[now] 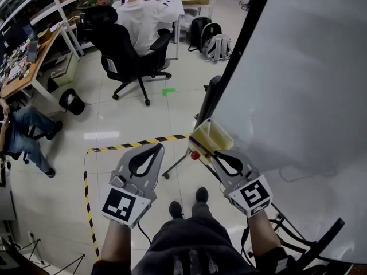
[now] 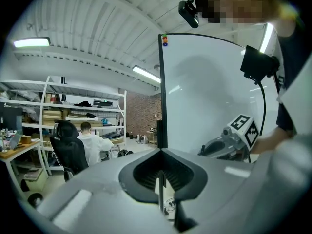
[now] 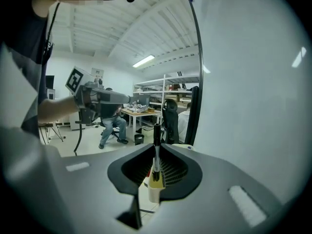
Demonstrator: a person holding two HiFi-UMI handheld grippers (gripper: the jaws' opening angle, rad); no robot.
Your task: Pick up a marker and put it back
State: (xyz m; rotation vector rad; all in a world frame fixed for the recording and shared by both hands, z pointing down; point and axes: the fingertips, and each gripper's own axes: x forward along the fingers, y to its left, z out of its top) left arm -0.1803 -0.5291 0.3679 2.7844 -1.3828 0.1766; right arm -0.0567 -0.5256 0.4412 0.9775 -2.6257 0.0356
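My right gripper [image 3: 157, 146] is shut on a marker [image 3: 156, 155] with a white barrel and a black cap, which stands upright between the jaws. Just below the marker is a yellow holder [image 3: 154, 188]. In the head view that yellow holder [image 1: 217, 134] hangs at the whiteboard's [image 1: 298, 67] lower left corner, with the right gripper [image 1: 218, 154] right against its near side. My left gripper [image 1: 155, 148] is held out over the floor to the left of the holder, and its jaws [image 2: 161, 152] are shut with nothing between them.
A person sits in a black office chair [image 1: 129, 50] at a desk at the back. Another seated person [image 1: 26, 130] is at the far left by a desk. Yellow-black tape [image 1: 137, 144] crosses the floor. Backpacks [image 1: 209, 39] lie beside the whiteboard's black frame [image 1: 229, 79].
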